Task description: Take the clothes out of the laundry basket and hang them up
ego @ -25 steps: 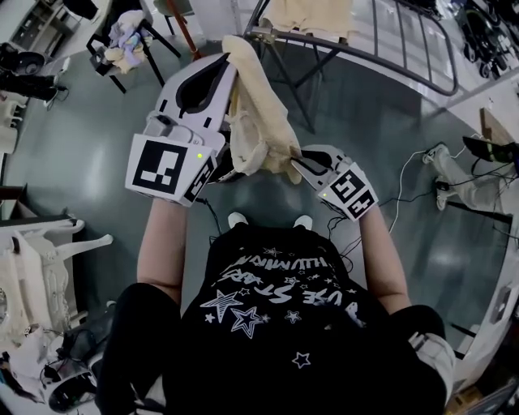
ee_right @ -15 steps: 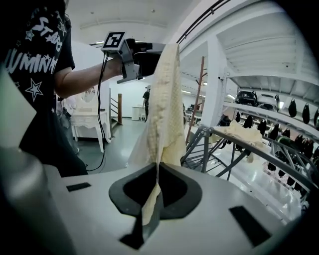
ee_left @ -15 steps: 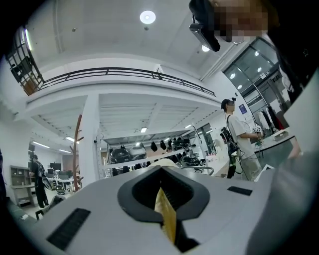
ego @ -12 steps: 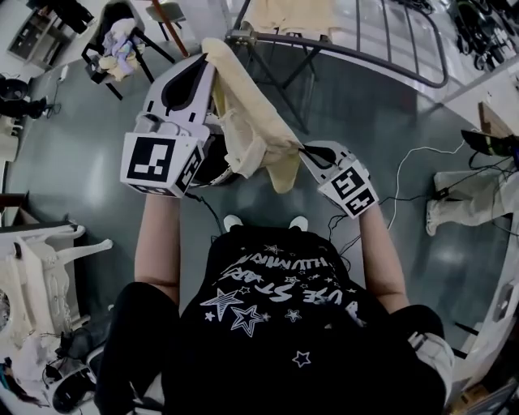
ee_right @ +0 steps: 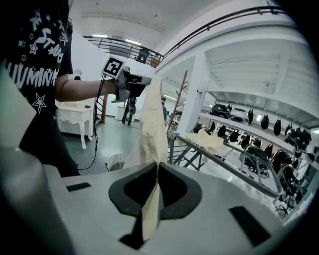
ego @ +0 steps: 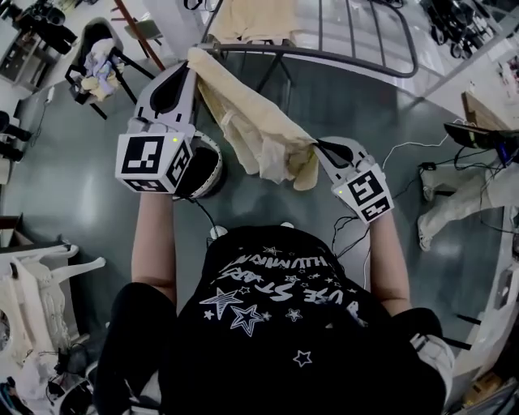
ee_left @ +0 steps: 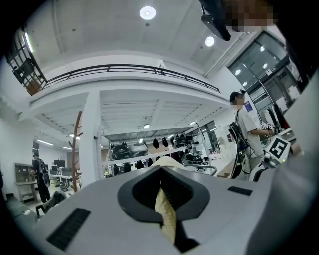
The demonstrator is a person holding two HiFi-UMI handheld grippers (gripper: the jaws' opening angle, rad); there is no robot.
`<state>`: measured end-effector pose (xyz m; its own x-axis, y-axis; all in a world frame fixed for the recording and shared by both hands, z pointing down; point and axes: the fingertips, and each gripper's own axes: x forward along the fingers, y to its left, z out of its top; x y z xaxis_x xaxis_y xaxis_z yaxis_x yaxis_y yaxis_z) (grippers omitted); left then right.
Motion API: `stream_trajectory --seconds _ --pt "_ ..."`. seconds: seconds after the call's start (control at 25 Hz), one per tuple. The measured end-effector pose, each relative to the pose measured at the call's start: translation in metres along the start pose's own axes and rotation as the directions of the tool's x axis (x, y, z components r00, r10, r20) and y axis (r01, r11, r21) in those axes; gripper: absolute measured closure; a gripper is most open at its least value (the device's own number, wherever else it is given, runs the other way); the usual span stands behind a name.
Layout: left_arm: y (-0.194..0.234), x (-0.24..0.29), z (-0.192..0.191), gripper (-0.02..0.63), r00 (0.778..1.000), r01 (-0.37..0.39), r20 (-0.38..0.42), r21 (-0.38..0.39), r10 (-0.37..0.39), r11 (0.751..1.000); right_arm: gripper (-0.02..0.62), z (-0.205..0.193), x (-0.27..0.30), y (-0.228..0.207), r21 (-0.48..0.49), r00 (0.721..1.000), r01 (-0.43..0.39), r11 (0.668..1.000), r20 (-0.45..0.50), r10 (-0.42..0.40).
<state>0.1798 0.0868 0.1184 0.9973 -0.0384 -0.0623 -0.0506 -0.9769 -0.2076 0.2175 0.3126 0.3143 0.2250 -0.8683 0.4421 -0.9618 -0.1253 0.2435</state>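
Note:
A cream garment is stretched between my two grippers, above the grey floor. My left gripper is shut on its upper end, close to the drying rack; a strip of the cloth shows pinched between the jaws. My right gripper has just been closing and is shut on the garment's lower end. In the right gripper view the cloth rises toward the left gripper. The white laundry basket stands on the floor under my left gripper. Another cream cloth hangs on the rack.
A folding chair with clothes stands at the far left. White furniture sits at the near left. Cables run over the floor at right, beside a person's legs. Another person stands by the rack.
The garment hung bunched between the grippers; now it is pulled out long. My right gripper moved right and away from the left one, which shifted toward the rack.

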Motion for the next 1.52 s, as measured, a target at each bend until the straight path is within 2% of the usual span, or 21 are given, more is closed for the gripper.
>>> stream_trajectory --seconds 0.2,0.4,0.64,0.84,1.04,1.28,1.44,1.52 --pt "-0.032 0.02 0.008 0.588 0.999 0.033 0.018 0.005 -0.033 0.999 0.571 -0.009 -0.034 -0.019 -0.054 0.995 0.095 0.994 0.014 -0.095" --pt "-0.055 0.039 0.007 0.588 0.999 0.032 0.009 0.013 -0.032 0.999 0.571 -0.024 -0.068 -0.046 0.012 0.987 0.155 0.988 0.03 -0.155" --pt "-0.093 0.05 0.039 0.588 0.993 0.092 0.079 -0.017 -0.09 0.996 0.571 -0.034 -0.095 -0.07 0.069 0.974 0.217 0.974 0.045 -0.22" --pt "-0.124 0.064 0.062 0.588 0.976 0.187 0.122 -0.037 -0.181 0.982 0.569 -0.052 -0.084 -0.065 0.135 0.977 0.204 0.97 0.029 -0.209" --pt "-0.141 0.077 0.069 0.588 0.959 0.257 0.127 -0.009 -0.254 0.966 0.568 -0.063 -0.057 -0.049 0.192 0.983 0.179 0.965 0.013 -0.185" --pt "-0.139 0.095 0.063 0.588 0.954 0.282 0.107 -0.007 -0.279 0.96 0.545 -0.058 -0.034 -0.041 0.244 0.988 0.139 0.96 0.035 -0.152" --pt "-0.129 0.102 0.053 0.588 0.956 0.279 0.092 0.006 -0.279 0.96 0.459 -0.057 -0.006 -0.042 0.257 0.993 0.105 0.961 0.031 -0.117" --pt "-0.122 0.104 0.051 0.588 0.958 0.274 0.088 0.009 -0.273 0.962 0.448 -0.054 0.009 -0.046 0.252 0.994 0.091 0.964 0.033 -0.102"
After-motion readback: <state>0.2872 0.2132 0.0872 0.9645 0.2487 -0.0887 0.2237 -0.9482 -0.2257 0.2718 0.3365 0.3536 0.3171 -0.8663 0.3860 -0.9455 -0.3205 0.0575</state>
